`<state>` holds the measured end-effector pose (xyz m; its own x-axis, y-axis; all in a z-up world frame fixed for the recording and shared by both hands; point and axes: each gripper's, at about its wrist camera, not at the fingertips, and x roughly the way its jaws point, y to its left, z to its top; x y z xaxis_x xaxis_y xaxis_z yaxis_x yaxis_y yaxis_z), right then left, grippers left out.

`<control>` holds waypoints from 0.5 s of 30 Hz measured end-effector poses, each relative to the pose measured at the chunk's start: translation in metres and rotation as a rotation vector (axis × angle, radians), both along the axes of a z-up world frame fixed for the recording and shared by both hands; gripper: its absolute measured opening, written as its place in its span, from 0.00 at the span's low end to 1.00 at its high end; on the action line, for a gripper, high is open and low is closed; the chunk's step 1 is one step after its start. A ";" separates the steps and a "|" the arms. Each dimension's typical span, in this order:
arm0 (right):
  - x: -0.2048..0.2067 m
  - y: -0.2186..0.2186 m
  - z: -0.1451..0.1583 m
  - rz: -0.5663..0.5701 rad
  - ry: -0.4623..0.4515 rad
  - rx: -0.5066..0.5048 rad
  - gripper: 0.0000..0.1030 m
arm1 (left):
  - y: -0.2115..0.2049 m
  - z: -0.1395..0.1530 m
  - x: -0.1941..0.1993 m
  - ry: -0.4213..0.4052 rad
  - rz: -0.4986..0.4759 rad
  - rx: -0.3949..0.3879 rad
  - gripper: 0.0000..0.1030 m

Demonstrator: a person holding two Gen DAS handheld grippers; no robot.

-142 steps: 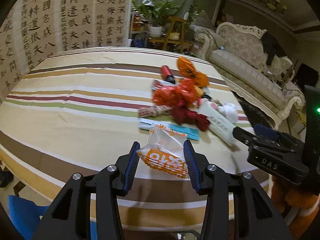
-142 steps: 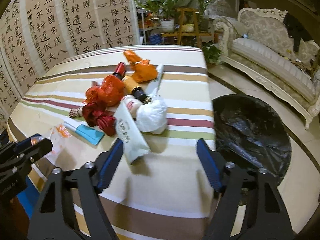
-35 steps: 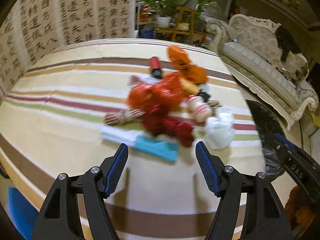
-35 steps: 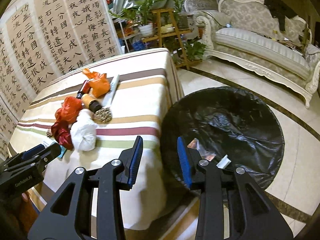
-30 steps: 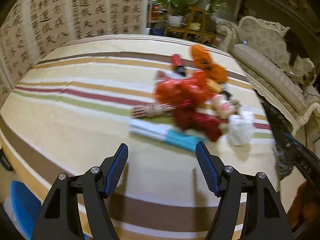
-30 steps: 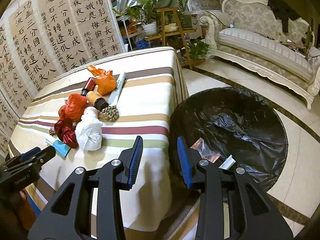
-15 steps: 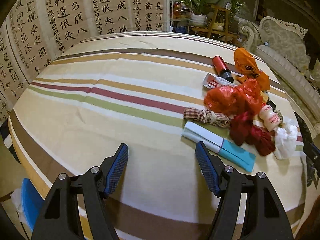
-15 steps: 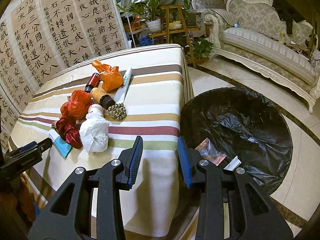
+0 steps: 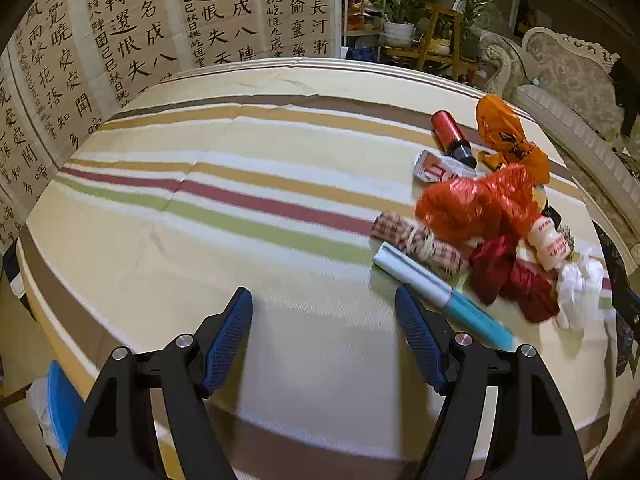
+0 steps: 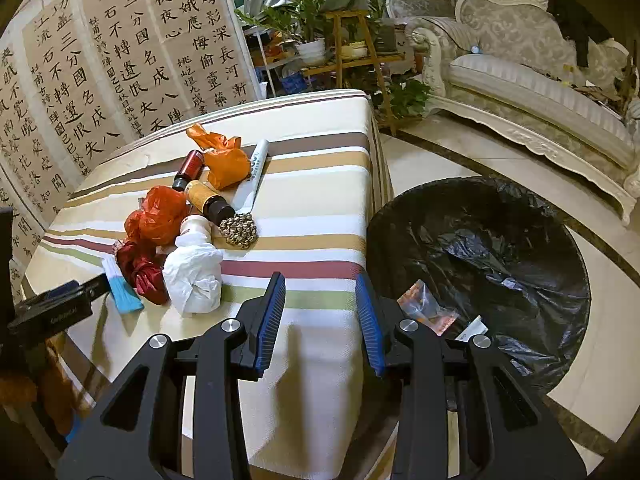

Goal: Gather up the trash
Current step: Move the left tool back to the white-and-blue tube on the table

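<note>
Trash lies in a heap on the striped tablecloth (image 9: 240, 240): a white-and-blue tube (image 9: 440, 296), a checked cloth roll (image 9: 416, 242), a red-orange bag (image 9: 476, 204), a dark red bag (image 9: 516, 276), a white crumpled bag (image 10: 196, 272), a small white bottle (image 9: 550, 240), a red bottle (image 9: 452, 138) and an orange bag (image 9: 504, 136). My left gripper (image 9: 324, 324) is open and empty over the table's near edge, left of the tube. My right gripper (image 10: 320, 312) is partly open and empty over the table's corner, beside the black-lined bin (image 10: 480, 248).
The bin holds an orange wrapper (image 10: 428, 308) and a white scrap (image 10: 474, 328). A yellow bottle (image 10: 208, 200), a white marker (image 10: 254, 178) and a woven ball (image 10: 239, 231) lie on the table. A calligraphy screen (image 9: 160, 20) stands behind; a sofa (image 10: 540, 92) stands beyond the bin.
The orange wrapper and the white packet have left the table and lie in the bin. My left gripper has swung left along the table, open. My right gripper has drifted back toward the table corner.
</note>
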<state>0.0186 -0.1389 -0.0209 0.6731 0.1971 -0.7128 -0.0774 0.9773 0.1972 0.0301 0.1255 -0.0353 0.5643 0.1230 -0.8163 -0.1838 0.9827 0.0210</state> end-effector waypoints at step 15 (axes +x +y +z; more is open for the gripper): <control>-0.013 -0.027 -0.002 -0.036 -0.015 0.054 0.35 | -0.032 0.007 -0.003 0.005 -0.019 -0.019 0.71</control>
